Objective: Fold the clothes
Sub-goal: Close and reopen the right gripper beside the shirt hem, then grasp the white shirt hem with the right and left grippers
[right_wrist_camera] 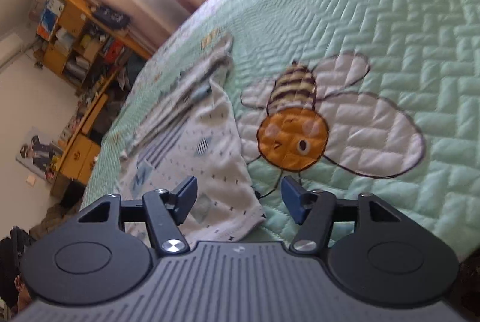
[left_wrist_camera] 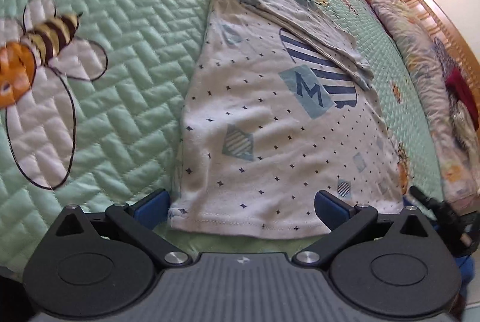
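the white patterned shirt [left_wrist_camera: 264, 124] lies flat on the green quilt [left_wrist_camera: 126, 58], one side and a sleeve [left_wrist_camera: 303, 22] already turned in over the body, so it looks partway through a fold. the left tongs [left_wrist_camera: 243, 208] stand spread, straddling the hem just ahead of them, gripping nothing. the right tongs [right_wrist_camera: 238, 197] are spread too, over the hem's corner. the next move likely calls for pinching the hem, though that's a judgement. no containers show

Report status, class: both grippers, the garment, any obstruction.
Left gripper open, jaws astride the T-shirt hem. Right gripper open over the hem corner. Shirt part-folded on the quilt. Nothing obstructing.
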Motion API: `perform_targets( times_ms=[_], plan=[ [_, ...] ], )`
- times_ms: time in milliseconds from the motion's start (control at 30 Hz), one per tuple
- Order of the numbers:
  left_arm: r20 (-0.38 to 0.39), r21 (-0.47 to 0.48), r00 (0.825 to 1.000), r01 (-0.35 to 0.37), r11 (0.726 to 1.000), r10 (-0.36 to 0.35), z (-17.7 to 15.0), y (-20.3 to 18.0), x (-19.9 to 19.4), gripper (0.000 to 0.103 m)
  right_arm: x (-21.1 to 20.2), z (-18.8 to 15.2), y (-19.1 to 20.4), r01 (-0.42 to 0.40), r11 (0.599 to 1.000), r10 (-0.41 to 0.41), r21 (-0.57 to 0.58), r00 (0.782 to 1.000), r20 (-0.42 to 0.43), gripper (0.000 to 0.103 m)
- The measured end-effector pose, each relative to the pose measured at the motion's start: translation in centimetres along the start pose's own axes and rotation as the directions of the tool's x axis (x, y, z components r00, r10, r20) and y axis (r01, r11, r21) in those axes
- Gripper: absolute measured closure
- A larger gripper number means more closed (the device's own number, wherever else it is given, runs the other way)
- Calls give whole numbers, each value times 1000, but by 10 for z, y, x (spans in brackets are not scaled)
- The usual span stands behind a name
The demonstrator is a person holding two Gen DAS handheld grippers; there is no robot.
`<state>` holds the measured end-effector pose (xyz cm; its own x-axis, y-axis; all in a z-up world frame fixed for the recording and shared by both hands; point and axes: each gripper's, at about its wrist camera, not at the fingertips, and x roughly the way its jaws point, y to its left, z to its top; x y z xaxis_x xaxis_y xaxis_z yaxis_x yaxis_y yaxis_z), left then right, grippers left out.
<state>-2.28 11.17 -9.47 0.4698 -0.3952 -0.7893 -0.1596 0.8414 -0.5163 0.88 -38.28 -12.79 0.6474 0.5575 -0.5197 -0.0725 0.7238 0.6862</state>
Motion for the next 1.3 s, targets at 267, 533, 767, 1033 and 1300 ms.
perform_targets(
  times_ms=[267,533,767,1033,1300],
  plan=[
    [-108,-87,983,139,986,-148,20,19,10,1,21,12,-2,-125,991,118,-55,986,-116,27],
    [-130,-156,968,196,968,-217,29,38,11,7,19,15,-18,-244,970,239,-2,951,-195,28],
    [-191,81,973,148,986,-130,23,7,20,1,22,21,-9,-230,970,206,-74,948,-242,29],
    [-171,275,985,72,959,-25,7,-14,19,4,15,14,-23,-143,986,123,-86,970,-208,100],
    [-166,140,982,108,984,-84,22,9,11,17,18,9,-42,-219,975,224,47,949,-223,99]
  ],
)
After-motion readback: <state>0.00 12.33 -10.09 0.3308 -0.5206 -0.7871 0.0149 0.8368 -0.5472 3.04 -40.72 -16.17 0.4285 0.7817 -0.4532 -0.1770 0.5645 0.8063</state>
